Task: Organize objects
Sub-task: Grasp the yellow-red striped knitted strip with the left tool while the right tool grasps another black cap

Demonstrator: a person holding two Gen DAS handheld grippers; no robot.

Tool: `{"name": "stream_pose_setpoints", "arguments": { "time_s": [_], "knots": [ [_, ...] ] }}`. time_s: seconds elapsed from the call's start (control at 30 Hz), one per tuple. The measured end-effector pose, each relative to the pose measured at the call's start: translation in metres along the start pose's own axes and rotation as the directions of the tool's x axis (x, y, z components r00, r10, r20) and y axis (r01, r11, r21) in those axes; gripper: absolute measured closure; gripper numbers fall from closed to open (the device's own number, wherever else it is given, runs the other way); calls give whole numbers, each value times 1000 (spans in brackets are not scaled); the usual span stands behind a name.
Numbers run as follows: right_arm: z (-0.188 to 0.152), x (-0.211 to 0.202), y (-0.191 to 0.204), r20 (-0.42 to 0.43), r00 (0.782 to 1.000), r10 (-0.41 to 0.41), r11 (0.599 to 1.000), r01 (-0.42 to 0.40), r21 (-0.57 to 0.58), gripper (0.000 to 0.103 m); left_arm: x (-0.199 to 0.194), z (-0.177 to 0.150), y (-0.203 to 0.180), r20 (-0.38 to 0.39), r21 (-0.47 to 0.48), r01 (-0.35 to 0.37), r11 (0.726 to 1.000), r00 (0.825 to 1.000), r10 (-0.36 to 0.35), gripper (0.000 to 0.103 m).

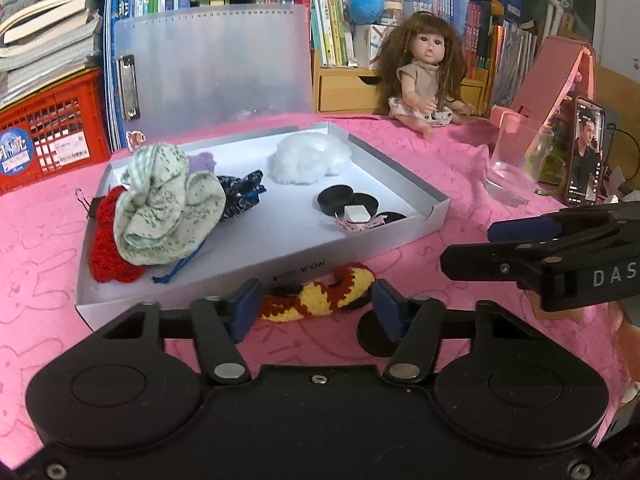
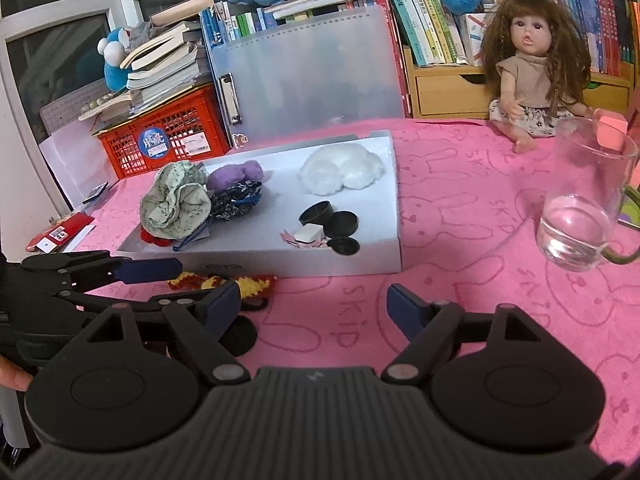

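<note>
The left hand-held gripper point(image 1: 316, 306) has its jaws apart around a striped crocheted piece point(image 1: 320, 294) lying on the pink bench point(image 2: 460, 208), near the white tray point(image 1: 256, 268). The right hand-held gripper point(image 2: 314, 310) stands wide apart, holding nothing.

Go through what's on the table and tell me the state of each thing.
Left tool: open, striped crochet piece between its fingers, not gripped.
Right tool: open, empty.
White box: open, holding items.
Glass: upright, a little water.
Phone: screen on.
Doll: sitting upright.
</note>
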State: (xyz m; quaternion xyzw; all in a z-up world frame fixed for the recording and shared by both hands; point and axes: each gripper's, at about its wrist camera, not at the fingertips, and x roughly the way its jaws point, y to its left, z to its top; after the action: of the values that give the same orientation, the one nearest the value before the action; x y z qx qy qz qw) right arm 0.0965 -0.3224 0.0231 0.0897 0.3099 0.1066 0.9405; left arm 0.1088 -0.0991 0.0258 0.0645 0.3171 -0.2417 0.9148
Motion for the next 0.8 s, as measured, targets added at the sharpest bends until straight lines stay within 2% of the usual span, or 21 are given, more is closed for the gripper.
{"name": "stream_pose_setpoints", "arguments": {
  "time_s": [0.07, 0.13, 0.23, 0.5, 0.8],
  "knots": [
    [-2, 0, -1, -4, 1000, -2, 1000, 2, 0, 15, 3, -1, 0, -5, -7, -3, 1000, 1000, 3, 71],
    [-4, 0, -2, -8, 1000, 3, 1000, -3, 4, 15, 3, -3, -1, -2, -9, -3, 1000, 1000, 3, 83],
    [-6, 1, -1, -12, 1000, 8, 1000, -8, -2, 15, -3, -2, 0, 22, -1, -8, 1000, 1000, 8, 90],
    [-11, 7, 10, -32, 999, 39, 999, -40, -34, 15, -13, -2, 10, 36, -12, -17, 1000, 999, 17, 91],
    [-20, 18, 41, -75, 992, 102, 984, -111, -136, 18, -13, -5, 18, 21, -50, -5, 999, 1000, 6, 90]
  ]
}}
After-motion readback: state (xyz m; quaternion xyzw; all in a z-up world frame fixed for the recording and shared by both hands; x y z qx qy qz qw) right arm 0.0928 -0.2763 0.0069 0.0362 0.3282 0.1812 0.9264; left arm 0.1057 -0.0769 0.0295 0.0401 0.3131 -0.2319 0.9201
